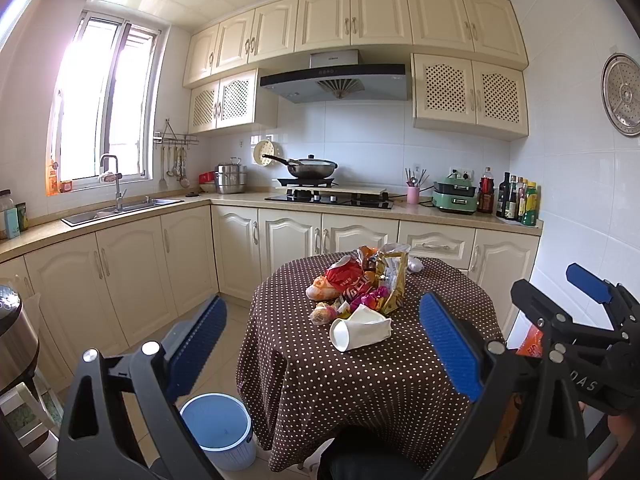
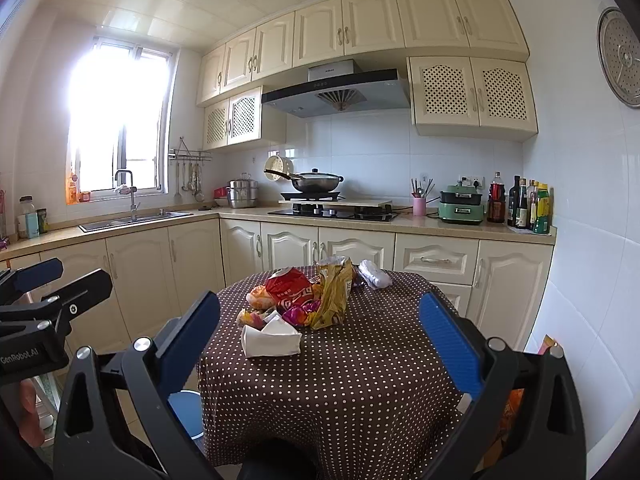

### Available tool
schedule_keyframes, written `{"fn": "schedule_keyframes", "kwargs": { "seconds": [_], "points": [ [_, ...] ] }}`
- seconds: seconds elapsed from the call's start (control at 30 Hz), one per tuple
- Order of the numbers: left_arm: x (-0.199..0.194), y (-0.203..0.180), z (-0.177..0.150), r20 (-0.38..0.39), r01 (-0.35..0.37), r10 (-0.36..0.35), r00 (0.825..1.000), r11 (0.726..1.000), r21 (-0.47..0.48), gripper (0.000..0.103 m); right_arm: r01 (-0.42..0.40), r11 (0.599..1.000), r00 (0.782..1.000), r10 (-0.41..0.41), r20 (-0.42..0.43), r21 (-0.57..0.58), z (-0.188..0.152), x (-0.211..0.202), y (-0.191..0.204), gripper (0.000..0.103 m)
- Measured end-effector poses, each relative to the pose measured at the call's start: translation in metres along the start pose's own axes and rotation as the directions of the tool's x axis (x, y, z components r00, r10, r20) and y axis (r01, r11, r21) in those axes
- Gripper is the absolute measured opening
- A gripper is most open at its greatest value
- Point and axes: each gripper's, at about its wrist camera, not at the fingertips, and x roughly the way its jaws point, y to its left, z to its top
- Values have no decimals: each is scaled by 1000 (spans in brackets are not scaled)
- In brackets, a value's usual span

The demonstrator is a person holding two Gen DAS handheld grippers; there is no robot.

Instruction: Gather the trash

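left gripper [image 1: 322, 344] wide open, blue pads [image 1: 448, 344] spread apart, nothing between them, pointing forward and level. right gripper [image 2: 318, 344] also wide open and empty, pads [image 2: 450, 342] far apart. both held side by side in the air. thumb [image 2: 30, 412] visible at lower left edge.

Crumpled wrappers [image 1: 360, 280] and a flattened white paper cup [image 1: 358, 330] lie heaped on the dotted tablecloth [image 1: 360, 392].
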Motion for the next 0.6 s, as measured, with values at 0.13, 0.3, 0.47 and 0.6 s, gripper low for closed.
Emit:
{"fn": "schedule_keyframes", "kwargs": {
  "seconds": [0.13,0.3,0.47,0.6],
  "points": [
    [1,0,0,-2,0,0,1000,1000,0,95,6,1000,1000,-6,-4,4,-1,1,-1,96],
    [3,0,-3,-7,-7,7,1000,1000,7,95,-4,1000,1000,4,-20,29,-4,6,-5,96],
    [16,2,2,-14,-17,17,1000,1000,23,95,-36,996,998,40,-42,87,-3,24,-13,96],
    [41,7,3,-48,-39,41,998,998,44,95,-61,993,995,68,-72,103,-4,48,-11,96]
  ]
}}
